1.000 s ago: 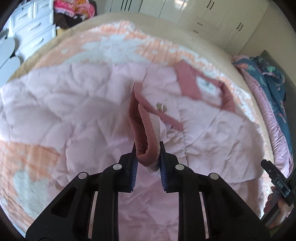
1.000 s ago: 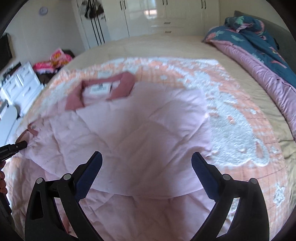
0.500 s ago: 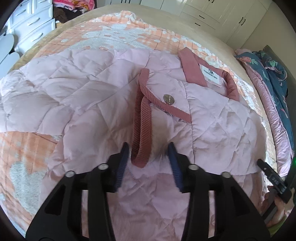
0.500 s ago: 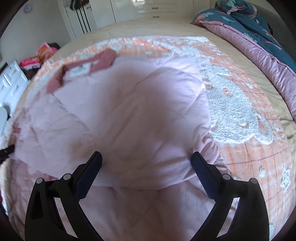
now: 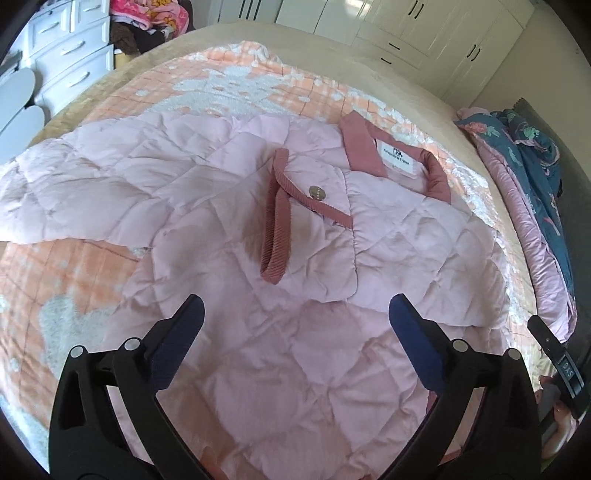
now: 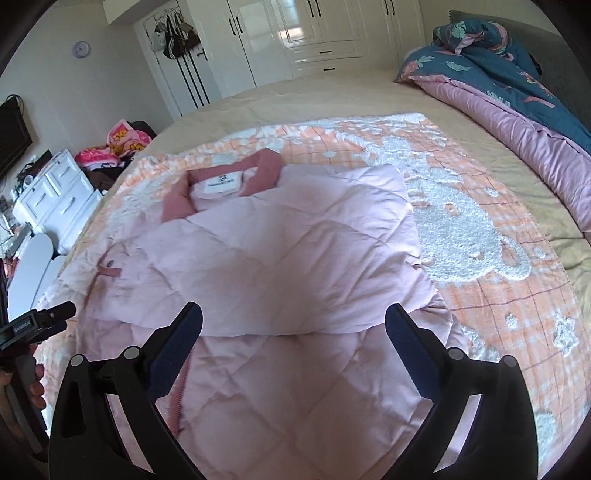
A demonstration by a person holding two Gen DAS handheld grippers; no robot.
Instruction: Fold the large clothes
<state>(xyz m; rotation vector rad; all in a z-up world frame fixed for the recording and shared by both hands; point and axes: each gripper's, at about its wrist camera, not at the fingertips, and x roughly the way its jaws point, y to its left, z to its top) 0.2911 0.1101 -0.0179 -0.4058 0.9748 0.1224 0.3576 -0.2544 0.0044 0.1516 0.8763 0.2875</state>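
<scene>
a big pink puffy jacket (image 5: 229, 206) lies spread on the bed (image 6: 332, 99), on top of an orange and white blanket (image 6: 498, 295). its dark pink collar (image 5: 364, 149) points toward the white closets (image 6: 295, 33). one sleeve is folded over the middle, and its ribbed cuff (image 5: 275, 236) lies flat on the jacket. the left gripper (image 5: 295, 321) hangs above the jacket, its jaws opening wide, with nothing between them. the right gripper (image 6: 293, 325) is wide open too, holding nothing, over the folded side of the jacket.
</scene>
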